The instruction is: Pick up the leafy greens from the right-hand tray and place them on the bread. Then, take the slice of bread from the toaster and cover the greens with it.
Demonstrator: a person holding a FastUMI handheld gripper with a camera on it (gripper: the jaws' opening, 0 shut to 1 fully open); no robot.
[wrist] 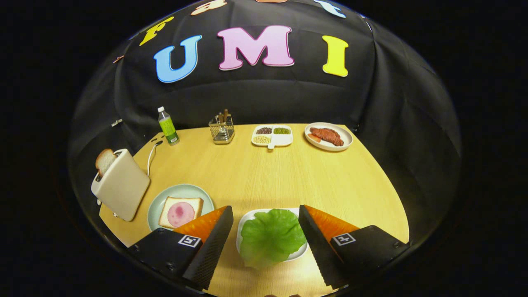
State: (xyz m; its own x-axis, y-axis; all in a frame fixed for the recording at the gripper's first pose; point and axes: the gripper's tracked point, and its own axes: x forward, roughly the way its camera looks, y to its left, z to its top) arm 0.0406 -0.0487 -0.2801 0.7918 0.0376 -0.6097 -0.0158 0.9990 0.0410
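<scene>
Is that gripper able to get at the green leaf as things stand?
Probably yes. The gripper is open, the leafy greens lie uncovered on their white tray between its fingers, and nothing blocks the way down.

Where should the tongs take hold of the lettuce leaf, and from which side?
Come from above: the lettuce leaf lies flat on its white tray, between the open tongs. Pinch its raised, ruffled middle; the thin edges hug the tray.

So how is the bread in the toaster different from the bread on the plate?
The toaster bread stands upright in its slot, half hidden; the plate bread lies flat on a pale green plate. The toaster bread is bare, while the plate bread carries a pink round slice. Both look like pale sliced bread. The open gripper touches neither.
</scene>
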